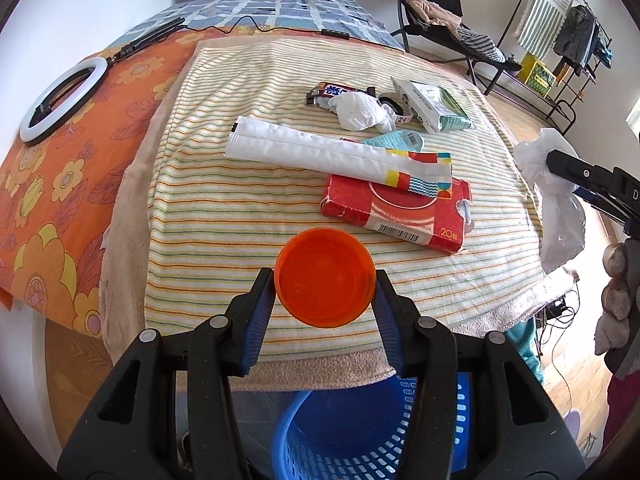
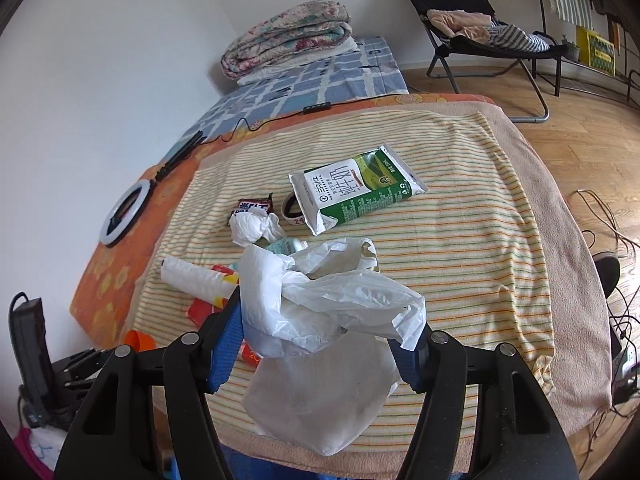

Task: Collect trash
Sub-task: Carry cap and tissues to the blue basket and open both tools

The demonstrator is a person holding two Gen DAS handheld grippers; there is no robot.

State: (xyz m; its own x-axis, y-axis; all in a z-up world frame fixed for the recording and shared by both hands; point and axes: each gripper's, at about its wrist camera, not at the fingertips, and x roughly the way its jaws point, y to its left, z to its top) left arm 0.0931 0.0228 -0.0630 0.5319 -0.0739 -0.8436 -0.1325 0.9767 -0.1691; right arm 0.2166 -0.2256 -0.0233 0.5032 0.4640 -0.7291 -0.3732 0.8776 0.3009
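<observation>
Your left gripper (image 1: 325, 292) is clenched on a round orange plastic cup (image 1: 325, 278), one blue pad against each side of its wall, mouth facing the lens, so it should tip out cleanly over the blue perforated plastic basket (image 1: 360, 436) showing just below. Your right gripper (image 2: 326, 336) is grasping a crumpled white plastic bag (image 2: 328, 312), bunched between the pads with its tail hanging down; the loose film makes it hard to say how firmly it is pinched. Both loads hang over the near edge of the bed's striped yellow towel (image 1: 208, 208), which suits a drop into the basket. Only the left wrist view shows that basket, and the flat red cardboard box (image 1: 394, 210) whole with the long white paper wrapper (image 1: 304, 150) lying across it. The right wrist view gives you the green-and-white milk carton (image 2: 356, 192) face-on and a balled white tissue (image 2: 252, 228) still on the towel.
</observation>
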